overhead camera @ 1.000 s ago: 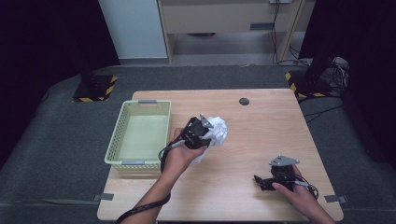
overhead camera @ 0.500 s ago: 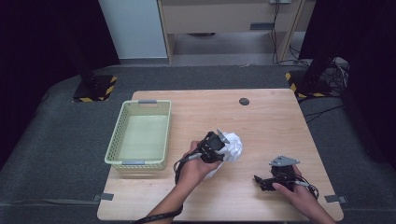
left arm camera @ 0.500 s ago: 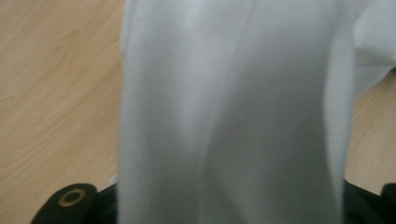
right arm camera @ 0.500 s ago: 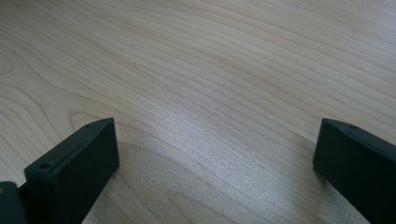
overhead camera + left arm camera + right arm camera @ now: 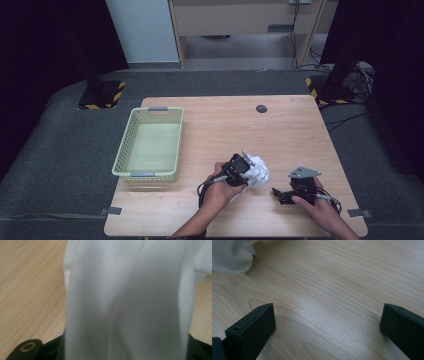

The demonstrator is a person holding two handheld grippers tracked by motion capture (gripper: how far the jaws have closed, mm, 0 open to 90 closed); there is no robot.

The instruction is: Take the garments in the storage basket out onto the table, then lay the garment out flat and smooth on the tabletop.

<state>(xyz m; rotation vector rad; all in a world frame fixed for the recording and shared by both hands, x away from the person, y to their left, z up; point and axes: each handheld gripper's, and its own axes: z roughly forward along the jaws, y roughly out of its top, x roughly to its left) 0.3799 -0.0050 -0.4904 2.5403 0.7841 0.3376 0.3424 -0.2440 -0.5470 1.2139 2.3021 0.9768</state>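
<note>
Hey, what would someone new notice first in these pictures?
First the white cloth, bunched at the left claw on the table's near middle, with the claw's jaws just opening around it. Then the pale green basket at the left edge, and the right claw, open over bare wood, near right.

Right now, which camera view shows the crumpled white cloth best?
The high view: the crumpled white cloth appears whole on the light wooden table, beside the pale green plastic basket. The left gripper view shows blurred close-up folds; the right gripper view catches just a corner.
</note>
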